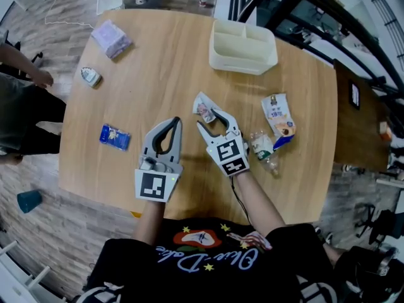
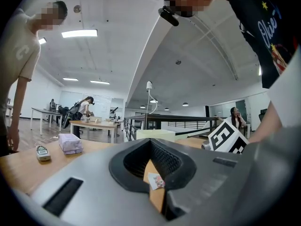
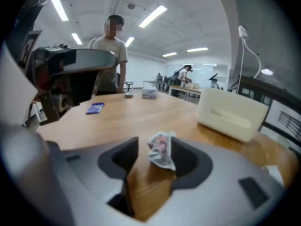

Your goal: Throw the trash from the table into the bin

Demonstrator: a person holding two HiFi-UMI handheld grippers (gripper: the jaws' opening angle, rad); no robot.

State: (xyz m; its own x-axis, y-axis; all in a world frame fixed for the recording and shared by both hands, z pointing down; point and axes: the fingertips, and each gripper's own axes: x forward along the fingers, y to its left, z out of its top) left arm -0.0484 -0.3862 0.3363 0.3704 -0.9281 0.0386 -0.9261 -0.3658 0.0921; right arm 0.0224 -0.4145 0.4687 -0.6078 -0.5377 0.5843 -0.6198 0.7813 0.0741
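White crumpled wrapper (image 3: 161, 150) lies half-hidden between the right gripper's (image 1: 206, 118) parted jaws; left gripper (image 1: 174, 121) is closed.

Bare table (image 1: 183, 68) lies open between crumpled wrapper (image 1: 205, 111) and white bin (image 1: 243, 46).

Left fingers (image 1: 151, 139) together, right fingers (image 1: 227, 124) apart

The print on the snack packet (image 1: 278, 120) was too small to read. A bystander (image 1: 24, 115) was cut off by the left edge.
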